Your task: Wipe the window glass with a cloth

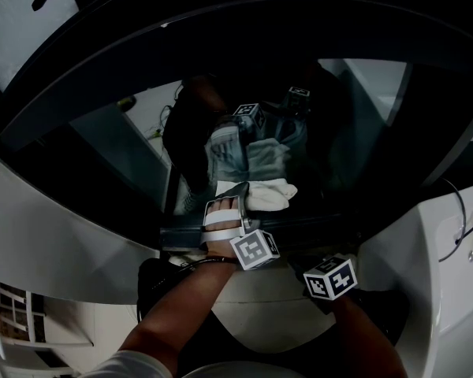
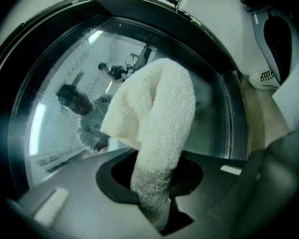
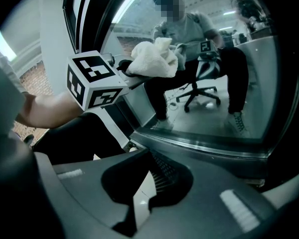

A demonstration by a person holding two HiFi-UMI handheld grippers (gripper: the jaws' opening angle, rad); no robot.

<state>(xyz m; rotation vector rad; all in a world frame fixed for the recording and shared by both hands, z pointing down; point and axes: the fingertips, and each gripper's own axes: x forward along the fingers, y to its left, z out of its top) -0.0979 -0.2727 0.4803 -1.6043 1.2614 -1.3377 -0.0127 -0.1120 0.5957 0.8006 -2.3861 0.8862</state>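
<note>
Left gripper grips cloth; right gripper closed, empty

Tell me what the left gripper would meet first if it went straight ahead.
Shut on the white cloth, the left gripper would probably press that cloth against the window glass first; the gap is hard to judge.

One cloth, one window glass, two tongs (left tongs, right tongs).
</note>
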